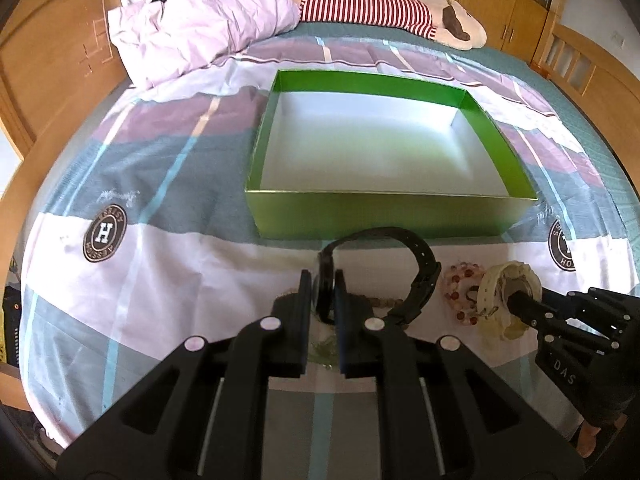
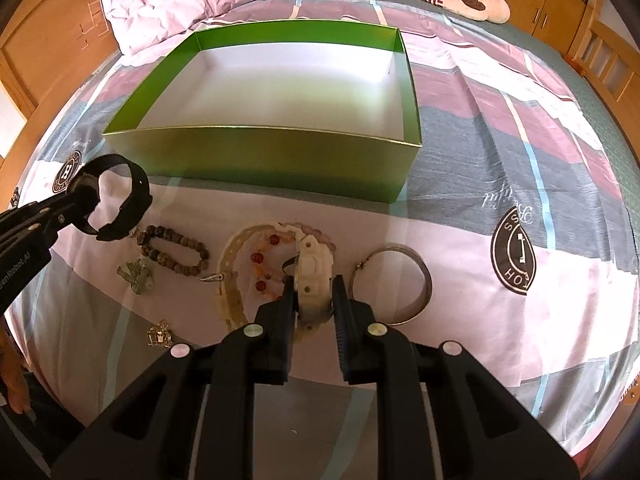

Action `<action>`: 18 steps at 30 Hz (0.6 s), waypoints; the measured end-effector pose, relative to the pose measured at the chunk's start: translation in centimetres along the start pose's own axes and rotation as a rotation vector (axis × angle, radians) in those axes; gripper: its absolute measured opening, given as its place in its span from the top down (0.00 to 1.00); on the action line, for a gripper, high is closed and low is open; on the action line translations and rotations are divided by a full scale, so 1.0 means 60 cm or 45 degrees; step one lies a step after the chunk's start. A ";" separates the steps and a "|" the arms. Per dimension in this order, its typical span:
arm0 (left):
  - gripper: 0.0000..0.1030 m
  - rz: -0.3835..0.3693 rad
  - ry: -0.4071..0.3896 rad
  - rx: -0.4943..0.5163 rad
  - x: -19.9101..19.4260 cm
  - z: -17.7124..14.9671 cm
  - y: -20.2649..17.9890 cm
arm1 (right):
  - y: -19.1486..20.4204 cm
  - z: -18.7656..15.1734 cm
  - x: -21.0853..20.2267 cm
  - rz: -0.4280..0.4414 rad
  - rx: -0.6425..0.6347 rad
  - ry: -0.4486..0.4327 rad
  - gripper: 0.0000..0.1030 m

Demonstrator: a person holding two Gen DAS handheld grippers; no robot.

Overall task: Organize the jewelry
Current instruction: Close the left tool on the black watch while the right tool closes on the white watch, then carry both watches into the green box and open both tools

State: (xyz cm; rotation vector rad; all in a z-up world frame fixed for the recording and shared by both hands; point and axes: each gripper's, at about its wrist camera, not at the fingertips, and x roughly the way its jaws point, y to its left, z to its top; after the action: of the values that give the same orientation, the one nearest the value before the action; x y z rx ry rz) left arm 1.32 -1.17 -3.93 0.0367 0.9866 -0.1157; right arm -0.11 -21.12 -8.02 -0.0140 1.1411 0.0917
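Left claw [image 1: 323,285] — clamped on the case of a black watch [image 1: 404,280], held just in front of the green box [image 1: 384,216] on the bed [image 1: 168,264]. Right claw [image 2: 313,289] — closed on a cream watch [image 2: 314,276], strap trailing over a red-bead bracelet [image 2: 260,268]. Lying on the sheet: brown-bead bracelet [image 2: 176,254], silver bangle [image 2: 404,284], green stone trinket [image 2: 138,276], small gold piece [image 2: 159,335]. Box interior white. Beyond it: pink bedding [image 1: 192,20], striped plush toy [image 1: 384,8].

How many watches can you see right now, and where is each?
2. The black watch is clamped in the left gripper, left of the beaded bracelets. The cream watch is clamped in the right gripper, near the silver bangle. The green box holds none.
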 end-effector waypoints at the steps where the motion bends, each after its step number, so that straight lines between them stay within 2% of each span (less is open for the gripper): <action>1: 0.90 0.000 -0.001 -0.001 0.000 0.000 0.000 | 0.000 0.000 0.000 0.000 -0.001 0.001 0.83; 7: 0.90 -0.012 -0.022 -0.014 -0.006 0.002 0.003 | 0.002 0.001 -0.003 0.016 -0.001 -0.016 0.83; 14: 0.90 -0.091 -0.068 -0.091 -0.031 0.027 0.027 | -0.018 0.022 -0.065 0.076 0.066 -0.219 0.83; 18: 0.90 -0.132 -0.119 -0.083 -0.039 0.073 0.023 | -0.031 0.051 -0.097 0.121 0.122 -0.351 0.83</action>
State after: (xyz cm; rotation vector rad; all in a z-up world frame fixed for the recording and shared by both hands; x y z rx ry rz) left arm 3.84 0.04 0.40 -0.0790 0.8982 -0.1791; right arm 0.41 -23.19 -1.49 0.1343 0.8694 0.1197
